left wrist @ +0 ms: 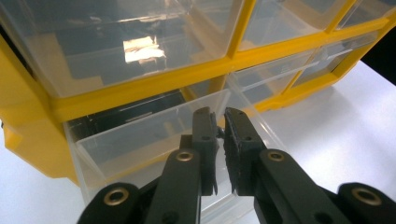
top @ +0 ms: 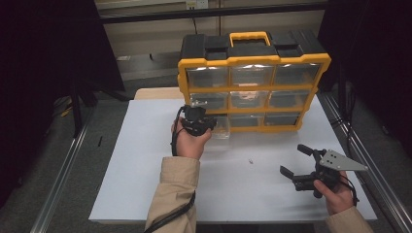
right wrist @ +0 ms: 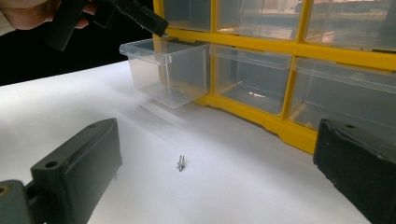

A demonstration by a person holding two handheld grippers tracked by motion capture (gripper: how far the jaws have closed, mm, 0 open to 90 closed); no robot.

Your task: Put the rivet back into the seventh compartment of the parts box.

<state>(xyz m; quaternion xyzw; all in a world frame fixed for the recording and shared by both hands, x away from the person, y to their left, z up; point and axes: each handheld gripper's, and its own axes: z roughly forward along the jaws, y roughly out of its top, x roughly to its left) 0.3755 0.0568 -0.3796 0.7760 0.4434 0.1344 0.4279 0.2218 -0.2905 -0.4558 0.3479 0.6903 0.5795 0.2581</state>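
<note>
Clear plastic drawer (right wrist: 168,70), half pulled out, front lip pinched in left hand-held gripper (left wrist: 219,122); right hand-held gripper (right wrist: 217,154) spread.

The high view is dim, with dark surroundings; only the white desk (top: 145,160) is lit from above. Glare patches shine on the clear drawers of the yellow organizer (left wrist: 140,49). In the right gripper view, the near black jaws are out of focus.

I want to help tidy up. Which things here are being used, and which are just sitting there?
Being used:
left gripper, shut on the clear drawer, pulled partly out
small metal part on the table
right gripper, open

Just sitting there:
the other drawers
yellow handle
</note>
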